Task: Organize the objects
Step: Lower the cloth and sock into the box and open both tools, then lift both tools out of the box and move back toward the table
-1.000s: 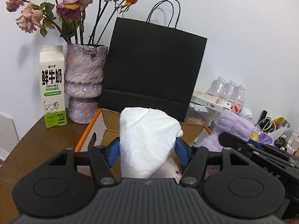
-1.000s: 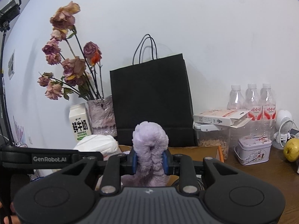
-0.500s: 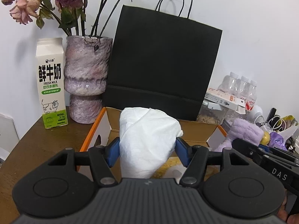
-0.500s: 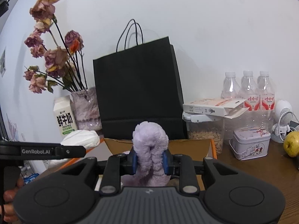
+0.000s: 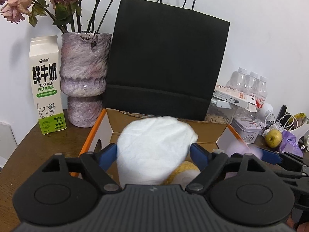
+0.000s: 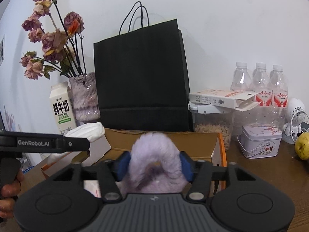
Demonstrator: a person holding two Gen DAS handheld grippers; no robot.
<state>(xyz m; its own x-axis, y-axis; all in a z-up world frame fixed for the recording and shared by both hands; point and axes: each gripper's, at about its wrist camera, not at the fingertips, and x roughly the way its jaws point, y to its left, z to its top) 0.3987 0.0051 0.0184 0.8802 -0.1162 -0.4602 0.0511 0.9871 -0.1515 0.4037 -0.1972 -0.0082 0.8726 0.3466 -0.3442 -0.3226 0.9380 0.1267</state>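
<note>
An open cardboard box with orange edges (image 5: 168, 121) stands in front of me on the wooden table. Over it, a white cloth bundle (image 5: 152, 135), blurred, sits between the fingers of my left gripper (image 5: 154, 149). The left jaws are opening and the blue pads stand at the bundle's sides without squeezing it. A fluffy purple plush (image 6: 152, 147) fills the gap of my right gripper (image 6: 154, 158) above the box (image 6: 164, 141). Those jaws are opening too, and the plush has puffed out. A yellow and white soft thing (image 5: 185, 172) lies inside the box.
Behind the box stands a black paper bag (image 5: 166, 63). To its left are a purple vase of dried roses (image 5: 83, 77) and a milk carton (image 5: 47, 85). On the right are a seed jar (image 6: 212, 127), water bottles (image 6: 258, 83), a tin (image 6: 260, 141) and a pear (image 6: 304, 145).
Both pairs of jaws have spread apart. The white bundle and the purple plush have widened, blurred and sunk lower between the fingers. Both grippers have come closer to the box.
</note>
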